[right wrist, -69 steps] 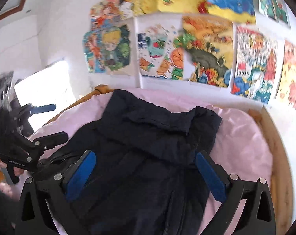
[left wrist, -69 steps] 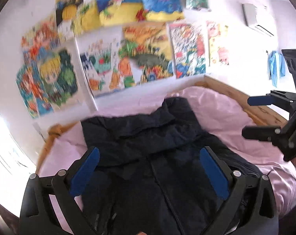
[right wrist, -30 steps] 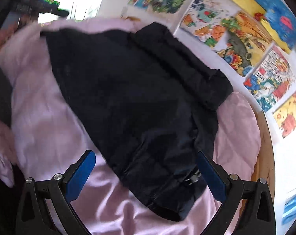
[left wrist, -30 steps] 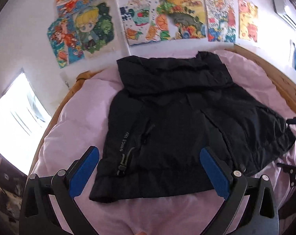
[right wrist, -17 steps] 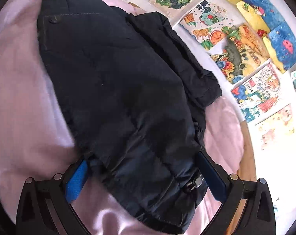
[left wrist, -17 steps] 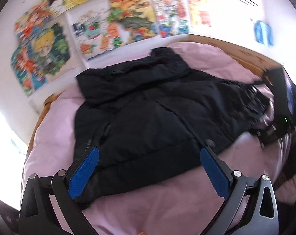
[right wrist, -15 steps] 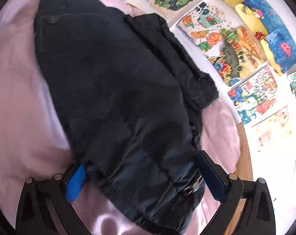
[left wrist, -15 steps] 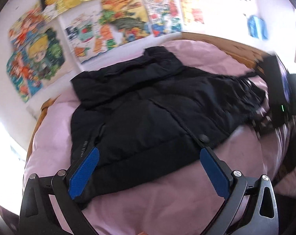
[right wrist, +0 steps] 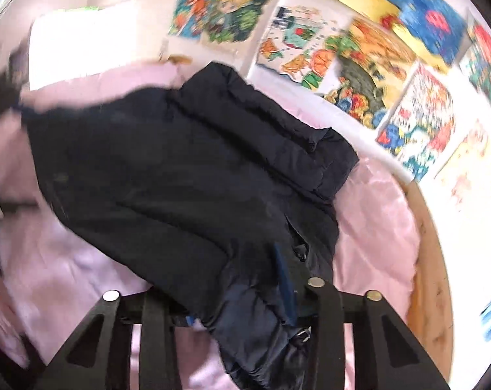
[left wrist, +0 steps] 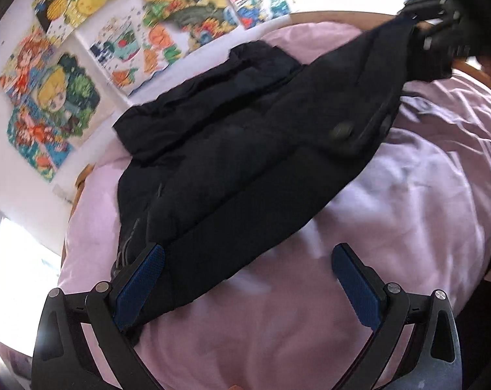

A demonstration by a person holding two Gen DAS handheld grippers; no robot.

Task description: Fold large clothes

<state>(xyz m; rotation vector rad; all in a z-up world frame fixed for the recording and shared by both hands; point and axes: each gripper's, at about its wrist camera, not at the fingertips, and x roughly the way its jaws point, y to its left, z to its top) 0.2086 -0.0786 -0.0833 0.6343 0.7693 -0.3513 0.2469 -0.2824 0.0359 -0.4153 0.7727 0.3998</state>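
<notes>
A black padded jacket (left wrist: 245,149) lies spread on a pink bed sheet (left wrist: 391,211). My left gripper (left wrist: 245,276) is open, its left finger at the jacket's lower left hem corner. My right gripper (right wrist: 242,295) is shut on the jacket's (right wrist: 180,178) lower right hem corner, with cloth bunched between its fingers. In the left wrist view that gripper (left wrist: 430,3) holds the corner raised at the top right, and the hem stretches up from the bed.
The bed has a wooden frame (right wrist: 433,260) along its right side. Colourful posters (left wrist: 167,29) cover the white wall behind the bed. A bright window (right wrist: 79,42) is at the left.
My right gripper closed on the jacket's right hem corner and lifted it. My left gripper moved down to the left hem corner and stays open.
</notes>
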